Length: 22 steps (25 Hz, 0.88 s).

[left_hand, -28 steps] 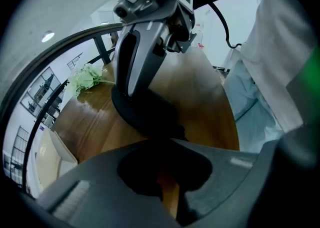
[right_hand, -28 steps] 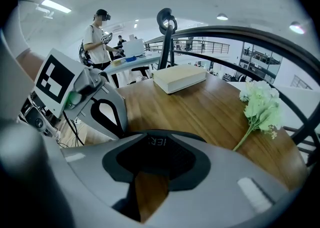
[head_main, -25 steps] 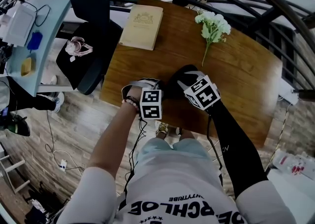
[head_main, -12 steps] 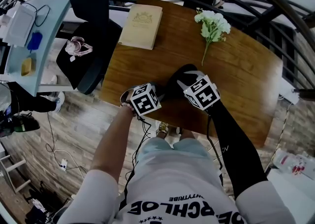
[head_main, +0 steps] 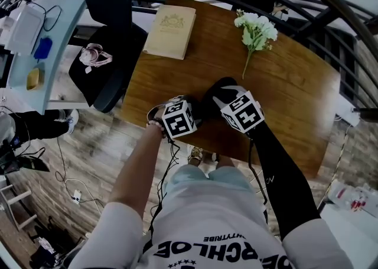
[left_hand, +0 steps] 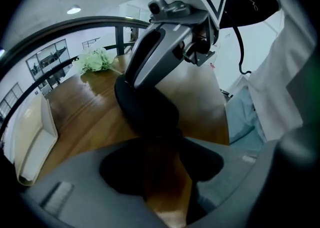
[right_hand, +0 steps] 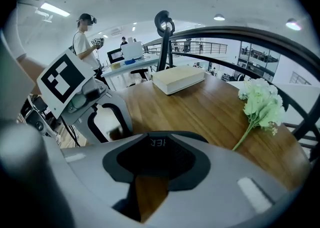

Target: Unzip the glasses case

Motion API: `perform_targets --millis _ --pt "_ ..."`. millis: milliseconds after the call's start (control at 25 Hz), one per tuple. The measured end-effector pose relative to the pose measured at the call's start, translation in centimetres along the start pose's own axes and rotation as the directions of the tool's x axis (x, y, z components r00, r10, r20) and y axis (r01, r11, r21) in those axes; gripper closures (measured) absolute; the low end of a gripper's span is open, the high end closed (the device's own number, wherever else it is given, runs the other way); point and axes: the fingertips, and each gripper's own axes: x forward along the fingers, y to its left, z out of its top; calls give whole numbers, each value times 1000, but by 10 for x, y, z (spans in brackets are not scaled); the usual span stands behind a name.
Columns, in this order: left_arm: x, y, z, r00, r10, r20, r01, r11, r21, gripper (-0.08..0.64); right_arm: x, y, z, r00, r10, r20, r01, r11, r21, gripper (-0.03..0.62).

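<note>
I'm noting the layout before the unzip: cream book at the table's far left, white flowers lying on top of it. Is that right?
Not quite. The white flowers lie on the bare table, apart from the cream book and toward the far right, as the head view shows. The book is at the far left, as you said.

I see a brown wooden table [head_main: 295, 84] with a cream hardcover book [head_main: 170, 31] lying flat at its far left. A sprig of white flowers on a green stem [head_main: 255, 32] lies well apart from the book, at the far right. Just beside the table's left edge stands a black office chair [head_main: 112, 78] with what looks like pink headphones [head_main: 93, 55] on its seat, near a pale blue desk [head_main: 65, 25], and a dark curved metal railing [right_hand: 240, 33] arcs behind the table.
</note>
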Motion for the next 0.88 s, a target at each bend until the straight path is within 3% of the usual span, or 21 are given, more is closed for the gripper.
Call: perform_targets --millis 40,160,280,400,520,880 --pt "0 0 2 1000 18 -3 -18 1000 16 236 0 0 0 1000 0 1 0 1000 1 457" --pt "1 8 3 993 114 -34 -110 989 94 426 0 1 0 1000 1 2 -1 1000 1 459" --pt "-3 8 2 989 141 -46 -135 984 118 447 0 1 -1 1000 6 4 -6 1000 1 459" --pt "-10 7 -3 989 141 -45 -137 987 85 448 0 0 0 1000 5 10 -5 1000 2 459" --pt "-12 1 -3 993 117 -29 -115 992 45 448 1 -1 1 1000 6 8 -6 1000 2 460" --pt "-11 -19 7 998 66 9 -66 998 18 448 0 0 1 1000 5 11 -5 1000 10 462"
